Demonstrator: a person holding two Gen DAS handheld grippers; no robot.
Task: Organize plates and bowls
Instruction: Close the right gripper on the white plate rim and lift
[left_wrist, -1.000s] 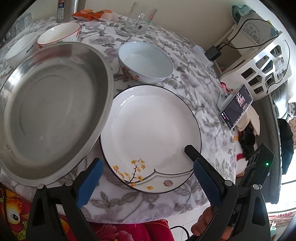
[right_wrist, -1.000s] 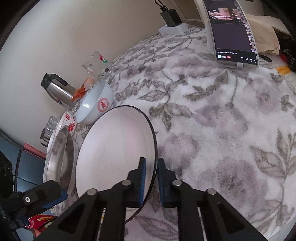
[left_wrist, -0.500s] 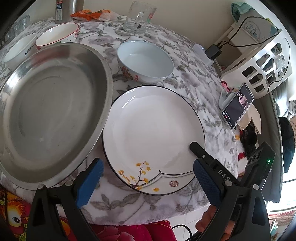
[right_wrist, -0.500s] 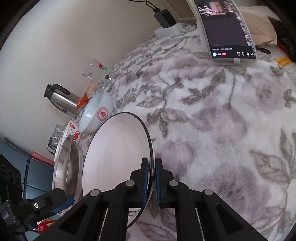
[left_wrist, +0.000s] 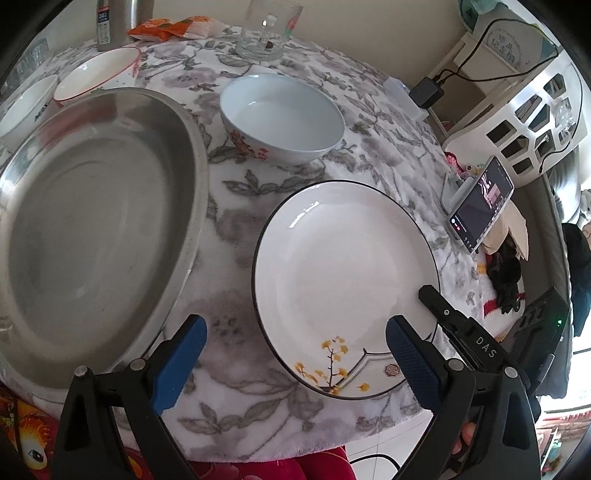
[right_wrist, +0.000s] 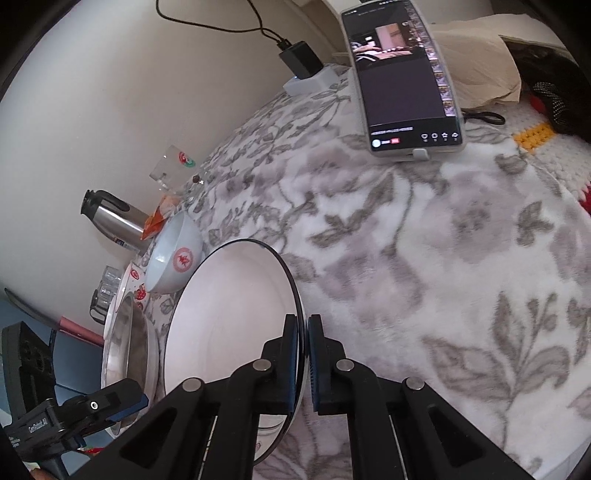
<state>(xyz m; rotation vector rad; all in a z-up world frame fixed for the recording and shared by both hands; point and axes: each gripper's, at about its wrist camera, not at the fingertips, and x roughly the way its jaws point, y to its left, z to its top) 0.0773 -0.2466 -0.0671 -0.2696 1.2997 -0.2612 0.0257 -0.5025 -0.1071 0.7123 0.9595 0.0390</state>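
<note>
So far nothing is stacked: my right gripper (right_wrist: 303, 354) pinches the black-rimmed white ceramic plate (left_wrist: 343, 266), my left gripper (left_wrist: 295, 354) gapes empty, and the pale blue bowl (left_wrist: 282, 118) waits.

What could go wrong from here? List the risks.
1. The right gripper pinches only the thin rim of the plate, so it may slip or tip as it lifts.
2. The plate sits near the table edge; a slip could send it off.
3. Swinging it left could knock the metal basin or the bowl.
</note>
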